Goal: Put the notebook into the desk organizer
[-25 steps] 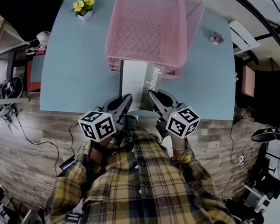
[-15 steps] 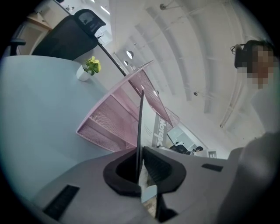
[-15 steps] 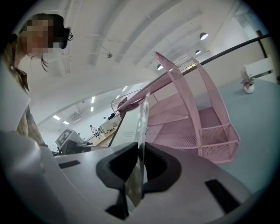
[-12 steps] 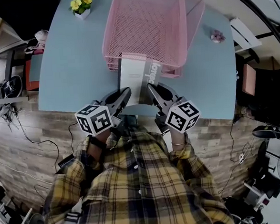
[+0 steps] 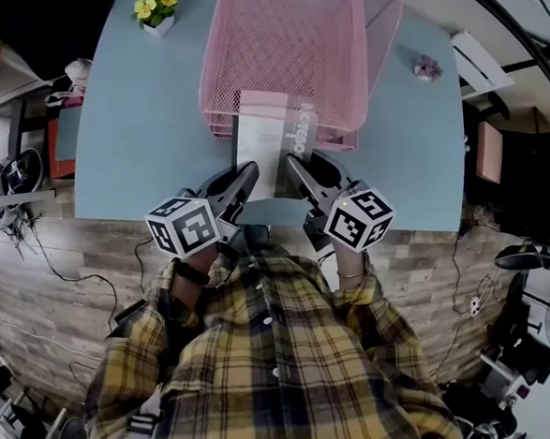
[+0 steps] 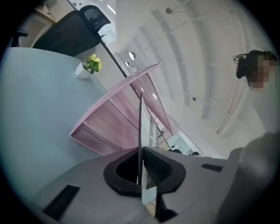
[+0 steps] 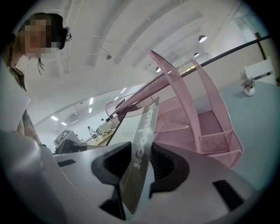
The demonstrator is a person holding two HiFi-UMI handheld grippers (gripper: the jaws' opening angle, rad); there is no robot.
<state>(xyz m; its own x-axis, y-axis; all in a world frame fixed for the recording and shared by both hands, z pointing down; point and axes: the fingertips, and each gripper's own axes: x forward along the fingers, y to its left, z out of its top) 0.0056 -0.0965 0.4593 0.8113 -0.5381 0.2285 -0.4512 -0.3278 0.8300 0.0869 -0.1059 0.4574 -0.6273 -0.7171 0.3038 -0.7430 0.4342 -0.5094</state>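
**Notebook halfway into the organizer's front opening**

The notebook (image 5: 267, 137) is held about level. Its far end is already inside the pink mesh desk organizer (image 5: 282, 44), and its near end is still outside the front. The left gripper (image 5: 250, 171) is clamped on the near edge. The right gripper (image 5: 291, 162) has just been opening, and the cover sits loose between its parted jaws. A straight, level push should keep the corners off the mesh. A flower pot (image 5: 157, 8) left of the organizer and a small ornament (image 5: 425, 67) to its right block nothing.
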